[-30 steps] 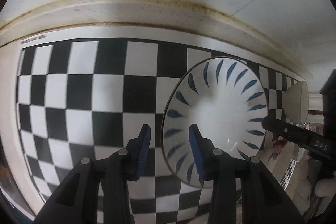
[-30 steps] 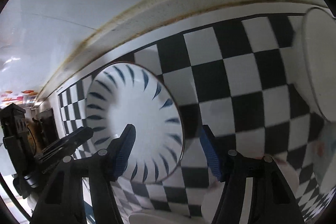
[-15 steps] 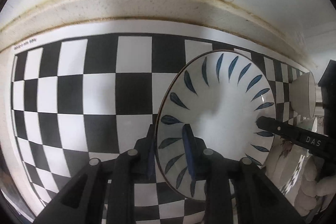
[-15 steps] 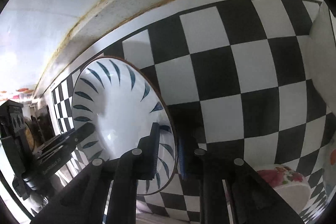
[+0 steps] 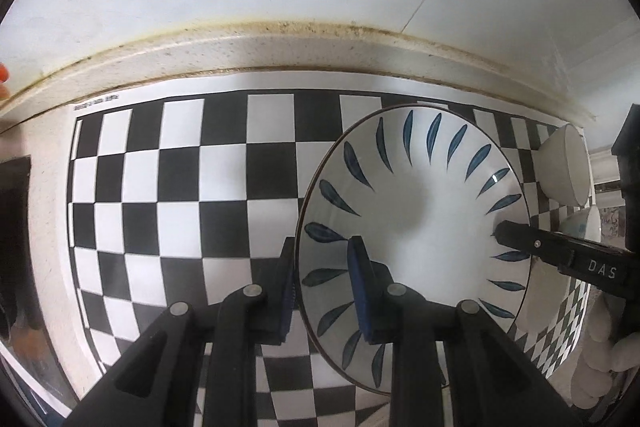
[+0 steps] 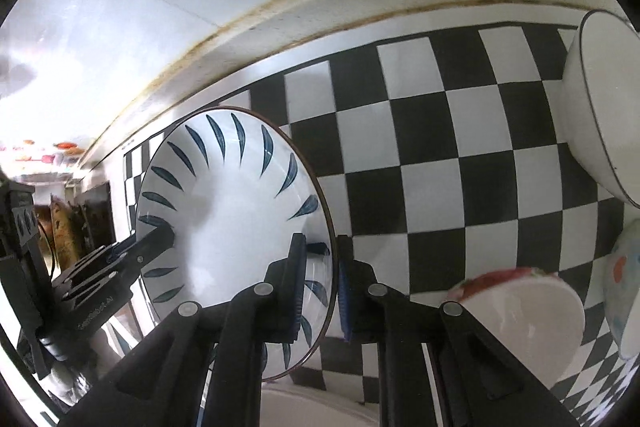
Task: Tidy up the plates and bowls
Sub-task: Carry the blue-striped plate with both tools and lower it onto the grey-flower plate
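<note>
The leaf-patterned plate [image 5: 416, 223] sits tilted above the checkerboard mat [image 5: 180, 187], pinched at opposite rims: the left gripper [image 5: 324, 291] clenches its near-left edge, the right gripper [image 6: 320, 283] its right edge. A second ago both sets of fingers stood apart around the rim and the plate lay lower on the mat (it now looms larger in both views). To the right, a plain white bowl [image 6: 600, 115] stands empty, and a floral bowl [image 6: 520, 311] nearer by shows a bare white inside
</note>
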Demonstrator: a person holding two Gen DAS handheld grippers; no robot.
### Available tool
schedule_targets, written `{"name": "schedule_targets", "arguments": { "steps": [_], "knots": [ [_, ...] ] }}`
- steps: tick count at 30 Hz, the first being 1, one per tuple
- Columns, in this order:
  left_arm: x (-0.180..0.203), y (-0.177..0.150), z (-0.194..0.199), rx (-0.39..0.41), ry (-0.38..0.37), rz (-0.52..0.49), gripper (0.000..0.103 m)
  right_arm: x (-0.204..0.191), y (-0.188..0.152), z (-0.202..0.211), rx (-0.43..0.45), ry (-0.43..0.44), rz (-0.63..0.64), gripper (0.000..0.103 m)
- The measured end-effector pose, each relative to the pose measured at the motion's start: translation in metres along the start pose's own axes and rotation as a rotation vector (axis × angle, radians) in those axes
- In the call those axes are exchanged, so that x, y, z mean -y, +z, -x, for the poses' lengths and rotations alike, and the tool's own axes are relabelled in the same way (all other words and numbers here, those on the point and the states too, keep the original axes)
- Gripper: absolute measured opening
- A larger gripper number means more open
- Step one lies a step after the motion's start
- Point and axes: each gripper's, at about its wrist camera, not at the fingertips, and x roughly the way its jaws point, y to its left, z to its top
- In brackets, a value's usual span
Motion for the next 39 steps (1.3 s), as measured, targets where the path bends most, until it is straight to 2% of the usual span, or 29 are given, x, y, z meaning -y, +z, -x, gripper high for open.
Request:
{"name": "schedule_targets", "arguments": {
  "steps": [9, 21, 29, 39],
  "knots": [
    [0.008, -0.032, 0.043, 0.064, 0.005, -0.023, 0.022, -0.009, -0.034, 0.036, 0.050, 0.028, 0.046, 0.015],
    [0.019, -0.088, 0.079, 0.081, -0.004, -0.028, 0.022, -0.010, -0.102, 0.069, 0.076, 0.054, 0.084, 0.014],
    [0.030, -0.129, 0.083, 0.063, 0.007, -0.041, 0.022, 0.011, -0.156, 0.068, 0.051, 0.084, 0.064, 0.014],
    [0.043, -0.173, 0.055, -0.007, 0.015, -0.060, 0.022, 0.042, -0.207, 0.041, 0.005, 0.081, 0.033, 0.014]
  ]
}}
